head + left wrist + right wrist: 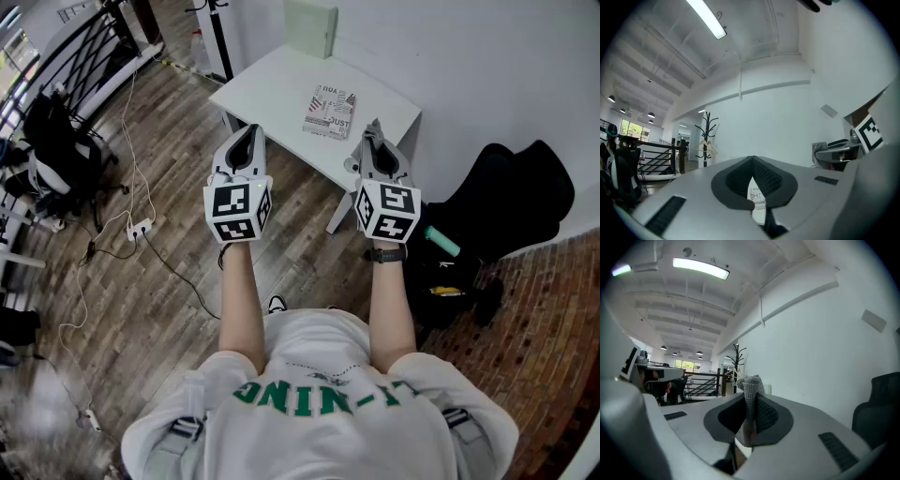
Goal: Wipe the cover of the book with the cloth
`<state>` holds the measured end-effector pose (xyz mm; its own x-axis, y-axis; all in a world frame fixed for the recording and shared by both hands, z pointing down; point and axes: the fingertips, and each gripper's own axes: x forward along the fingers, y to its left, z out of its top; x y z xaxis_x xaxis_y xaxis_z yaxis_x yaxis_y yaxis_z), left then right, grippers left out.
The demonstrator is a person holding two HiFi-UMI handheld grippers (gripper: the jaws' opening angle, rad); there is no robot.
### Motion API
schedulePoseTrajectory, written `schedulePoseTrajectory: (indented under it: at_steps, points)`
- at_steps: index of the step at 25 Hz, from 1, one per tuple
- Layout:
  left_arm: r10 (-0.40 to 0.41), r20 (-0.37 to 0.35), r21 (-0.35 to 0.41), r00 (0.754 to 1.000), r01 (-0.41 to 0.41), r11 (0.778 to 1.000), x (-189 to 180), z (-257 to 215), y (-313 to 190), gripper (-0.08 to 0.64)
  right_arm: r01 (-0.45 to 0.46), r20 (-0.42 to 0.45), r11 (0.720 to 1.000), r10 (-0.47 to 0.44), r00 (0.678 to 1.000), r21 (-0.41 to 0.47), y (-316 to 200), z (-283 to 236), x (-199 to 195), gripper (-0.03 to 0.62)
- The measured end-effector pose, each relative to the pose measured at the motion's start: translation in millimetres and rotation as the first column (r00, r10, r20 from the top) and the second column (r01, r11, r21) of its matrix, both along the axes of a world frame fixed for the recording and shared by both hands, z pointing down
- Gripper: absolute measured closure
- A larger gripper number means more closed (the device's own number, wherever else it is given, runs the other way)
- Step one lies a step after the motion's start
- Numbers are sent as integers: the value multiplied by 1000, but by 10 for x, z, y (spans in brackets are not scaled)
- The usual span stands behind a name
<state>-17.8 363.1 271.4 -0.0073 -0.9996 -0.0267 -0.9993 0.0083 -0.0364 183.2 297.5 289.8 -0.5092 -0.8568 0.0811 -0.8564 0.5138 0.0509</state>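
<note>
Right claw [750,397]: jaws closed on a grey knitted cloth [750,401]. The cloth stands upright between the pads, and its bunched top edge protrudes above the jaw tips. In the head view, the right claw [373,128] is held above the wooden floor [178,225], off the near edge of the bench [272,84].

Left claw [752,161]: jaws brought together at the tips, with nothing gripped. A narrow slit remains lower down between the pads. In the head view, the left claw [251,133] is level with the right claw, with a clear gap between the two.

Book [330,111]: lies flat on the white bench, cover up, ahead of both claws and nearer to the right claw. Neither claw touches it. A strip of the printed cover is visible through the slit of the left claw [757,199].

Containers:
- A pale green box [310,26] stands upright at the far edge of the bench, beyond the book and against the wall. Its contents cannot be determined.
- A black bag [506,202] lies on the floor to the right of the right claw. A teal cylinder [440,241] rests at its near side. The interior of the bag is not visible.

Cables [141,187] run across the floor to the left of the left claw.
</note>
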Motion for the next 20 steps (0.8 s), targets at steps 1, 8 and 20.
schedulePoseTrajectory:
  at_steps: [1, 8, 20]
  points:
    - [0, 4, 1, 1000, 0, 1000, -32, -9, 5, 546, 4, 0, 1000, -4, 1000, 1, 10, -5, -46, 554]
    - [17, 13, 1, 1000, -17, 1000, -303, -26, 35, 546, 28, 11, 1000, -28, 1000, 7, 61, -5, -440, 554]
    - [14, -1, -7, 1000, -14, 1000, -1077, 130, 207, 546, 76, 9, 997, -76, 997, -23, 276, 289, -1447, 554]
